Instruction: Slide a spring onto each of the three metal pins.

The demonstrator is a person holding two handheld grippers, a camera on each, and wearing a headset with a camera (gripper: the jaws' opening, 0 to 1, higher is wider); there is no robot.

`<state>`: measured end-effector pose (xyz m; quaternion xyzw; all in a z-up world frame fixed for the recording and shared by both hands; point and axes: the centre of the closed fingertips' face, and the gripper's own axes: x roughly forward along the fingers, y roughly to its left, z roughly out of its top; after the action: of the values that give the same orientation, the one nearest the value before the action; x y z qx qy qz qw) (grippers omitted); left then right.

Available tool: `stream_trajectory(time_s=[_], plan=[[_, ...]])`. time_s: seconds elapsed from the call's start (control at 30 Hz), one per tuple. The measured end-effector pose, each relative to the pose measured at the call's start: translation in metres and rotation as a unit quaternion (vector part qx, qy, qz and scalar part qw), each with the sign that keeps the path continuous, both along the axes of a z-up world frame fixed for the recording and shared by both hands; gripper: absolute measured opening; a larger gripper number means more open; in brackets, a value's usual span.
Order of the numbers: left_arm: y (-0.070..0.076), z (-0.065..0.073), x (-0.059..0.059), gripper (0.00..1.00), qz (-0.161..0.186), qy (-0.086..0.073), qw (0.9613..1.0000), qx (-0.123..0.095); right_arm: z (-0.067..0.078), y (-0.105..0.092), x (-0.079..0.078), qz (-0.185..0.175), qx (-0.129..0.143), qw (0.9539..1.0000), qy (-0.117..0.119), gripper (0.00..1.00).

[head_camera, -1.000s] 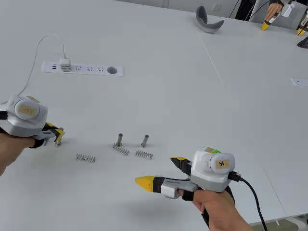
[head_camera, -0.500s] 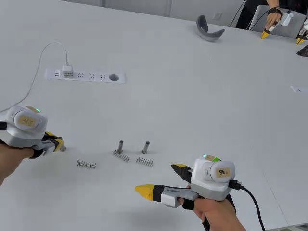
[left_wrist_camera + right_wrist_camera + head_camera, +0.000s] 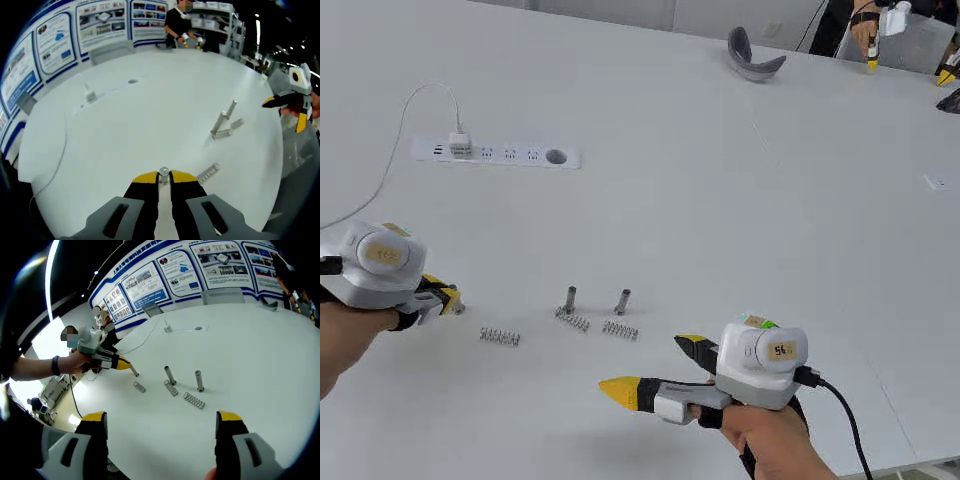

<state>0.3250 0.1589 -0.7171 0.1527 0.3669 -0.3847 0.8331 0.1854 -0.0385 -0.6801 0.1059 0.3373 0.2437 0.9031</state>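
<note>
Two metal pins (image 3: 570, 297) (image 3: 622, 300) stand upright mid-table. A third pin (image 3: 163, 173) is clamped between the yellow tips of my left gripper (image 3: 448, 298), which is shut on it low over the table at the left. Three springs lie flat: one (image 3: 500, 337) near the left gripper, one (image 3: 573, 319) at the foot of the left standing pin, one (image 3: 619, 329) in front of the right pin. My right gripper (image 3: 655, 367) hovers wide open, nearer to me than the pins, with nothing between its jaws. The right gripper view shows the pins (image 3: 170, 374) (image 3: 199, 380) ahead.
A white power strip (image 3: 495, 154) with a plugged-in cable lies at the back left. A grey curved object (image 3: 752, 55) rests at the far side. Another person's hand with a gripper (image 3: 871, 50) works at the far right corner. A small paper label (image 3: 938, 182) lies right.
The head camera has shifted a little. My left gripper, still holding its pin, has edged slightly toward the standing pins. The right gripper stays open in about the same place.
</note>
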Motion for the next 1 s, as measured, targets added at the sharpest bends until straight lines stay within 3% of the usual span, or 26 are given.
stream_trajectory(time_s=[0.27,0.63,1.0], plan=[[-0.011,0.000,-0.006,0.07,-0.014,-0.007,0.9999,0.003,-0.001,0.001,-0.001,0.002,-0.001,1.0000,0.002,0.91],[-0.011,0.000,-0.008,0.07,-0.021,-0.017,0.9996,0.008,0.000,0.000,0.000,-0.001,0.001,1.0000,0.000,0.90],[-0.010,-0.003,-0.010,0.07,-0.024,-0.016,0.9994,0.016,-0.001,0.000,-0.002,-0.001,0.000,1.0000,0.003,0.90]])
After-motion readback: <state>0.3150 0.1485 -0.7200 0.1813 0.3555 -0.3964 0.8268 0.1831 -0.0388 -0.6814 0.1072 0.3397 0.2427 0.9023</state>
